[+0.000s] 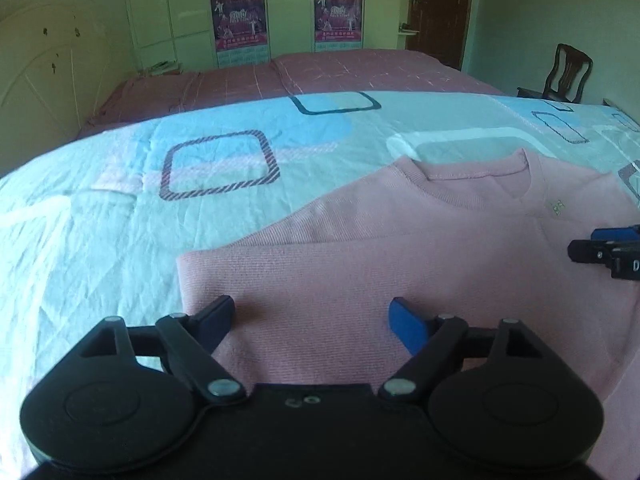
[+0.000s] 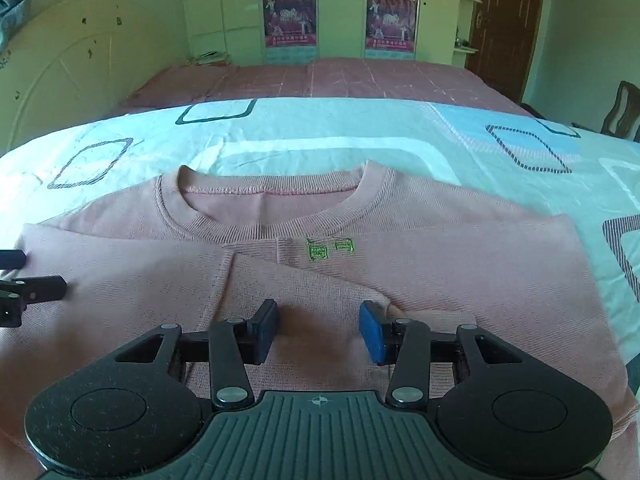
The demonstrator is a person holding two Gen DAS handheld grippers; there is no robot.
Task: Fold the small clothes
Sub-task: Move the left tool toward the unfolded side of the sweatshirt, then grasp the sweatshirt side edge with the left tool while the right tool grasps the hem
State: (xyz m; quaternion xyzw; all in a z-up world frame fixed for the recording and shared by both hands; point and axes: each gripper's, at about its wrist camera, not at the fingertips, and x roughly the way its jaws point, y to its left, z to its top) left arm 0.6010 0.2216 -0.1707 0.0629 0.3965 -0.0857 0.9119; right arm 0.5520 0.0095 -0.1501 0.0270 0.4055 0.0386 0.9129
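Pink sweater lies flat on the bed, on a pale blue sheet with square patterns, and fills the lower middle of both views. Its ribbed neckline sits toward the top of the garment, away from the cameras. Both sleeves appear to be folded in across the chest: their edges meet in a shallow V at the centre of the right wrist view, just below a small green embroidered mark. That leaves a neat, roughly rectangular body, which I judge ready for a fold of the hem toward the collar.

Low in the left wrist view, the left gripper hangs over the near left part of the sweater, its fingers spread wide with nothing between them. Low in its own view, the right gripper hovers over the near centre, where the sleeve ends overlap; its jaws are also apart and empty, though somewhat narrower. Whether either touches the cloth I cannot tell. Both sit near the bottom edge, probably because the next grasp belongs there.

A dark wooden chair stands at the right edge, and wardrobe doors with posters fill the top.
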